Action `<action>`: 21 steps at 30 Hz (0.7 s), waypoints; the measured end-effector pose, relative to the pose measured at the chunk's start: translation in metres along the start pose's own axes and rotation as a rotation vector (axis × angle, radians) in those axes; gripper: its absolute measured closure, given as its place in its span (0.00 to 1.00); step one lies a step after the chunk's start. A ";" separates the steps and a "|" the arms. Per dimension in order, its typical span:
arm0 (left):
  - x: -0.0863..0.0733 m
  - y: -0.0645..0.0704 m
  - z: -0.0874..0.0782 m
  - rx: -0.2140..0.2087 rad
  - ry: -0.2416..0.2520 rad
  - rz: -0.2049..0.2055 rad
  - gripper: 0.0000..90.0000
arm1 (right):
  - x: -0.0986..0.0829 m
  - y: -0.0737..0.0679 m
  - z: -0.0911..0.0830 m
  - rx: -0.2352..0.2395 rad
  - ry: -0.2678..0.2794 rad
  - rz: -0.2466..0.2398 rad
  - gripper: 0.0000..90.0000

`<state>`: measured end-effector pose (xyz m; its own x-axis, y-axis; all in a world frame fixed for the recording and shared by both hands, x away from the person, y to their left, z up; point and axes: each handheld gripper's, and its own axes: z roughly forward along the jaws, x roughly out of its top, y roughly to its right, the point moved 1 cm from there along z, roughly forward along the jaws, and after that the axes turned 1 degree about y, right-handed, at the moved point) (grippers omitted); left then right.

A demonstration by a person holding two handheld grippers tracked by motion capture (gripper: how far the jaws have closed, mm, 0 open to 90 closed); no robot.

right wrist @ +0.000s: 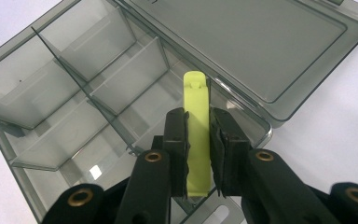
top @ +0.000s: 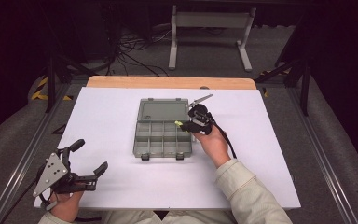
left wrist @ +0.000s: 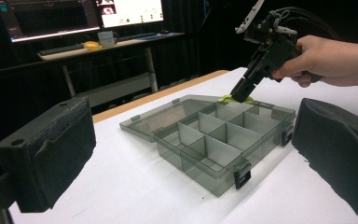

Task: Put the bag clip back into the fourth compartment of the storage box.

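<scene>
Setting: a white table top point(top: 121, 177) seen from above, with a strip of bare wood point(top: 168, 82) along its far edge and dark floor around it.
Organizer box point(top: 162, 135): a smoky grey, see-through plastic case lying open near the middle of the table, its lid point(top: 163, 110) folded flat on the far side.
Compartments: the tray is split by thin dividers into several cells in 2 or more rows; every cell that can be seen looks bare.
Latches: 2 dark clasps point(top: 145, 157) hang off the near edge of the tray.
Right gripper point(top: 189, 125): held in the person's right hand point(top: 212, 142), tipped down over the right-hand far corner of the tray.
Right jaws: closed tight on a yellow-green plastic strip point(right wrist: 198, 135), pinching it by its long sides about halfway along.
Strip: flat and narrow, with a rounded tip that sticks out past the jaws and points toward the hinge between tray and lid; it hangs just above the corner cell, and whether it touches the box cannot be told.
Left gripper point(top: 87, 161): held low at the near left corner of the table, well apart from the box, a grey 3-cornered plate point(top: 50, 174) on top.
Left jaws: spread wide with nothing between them; its own camera looks across the table at the box and the right gripper point(left wrist: 242, 91).
Background: a desk with screens point(left wrist: 74, 16) stands in the dark behind the table.
</scene>
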<state>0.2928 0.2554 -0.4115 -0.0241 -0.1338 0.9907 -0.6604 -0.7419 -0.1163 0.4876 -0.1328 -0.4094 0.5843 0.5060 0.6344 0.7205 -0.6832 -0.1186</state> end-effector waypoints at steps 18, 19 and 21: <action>0.000 0.000 0.000 0.002 0.002 0.000 0.00 | -0.001 0.002 0.002 0.007 -0.017 0.050 0.76; 0.000 0.000 0.000 0.002 0.003 0.000 0.00 | -0.001 0.002 0.001 0.007 -0.016 0.052 0.74; 0.000 0.000 0.000 0.001 0.001 0.000 0.00 | -0.001 0.002 0.000 0.006 -0.013 0.050 0.70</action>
<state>0.2928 0.2553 -0.4112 -0.0245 -0.1332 0.9908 -0.6599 -0.7423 -0.1161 0.4888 -0.1347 -0.4104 0.6246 0.4784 0.6173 0.6924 -0.7048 -0.1544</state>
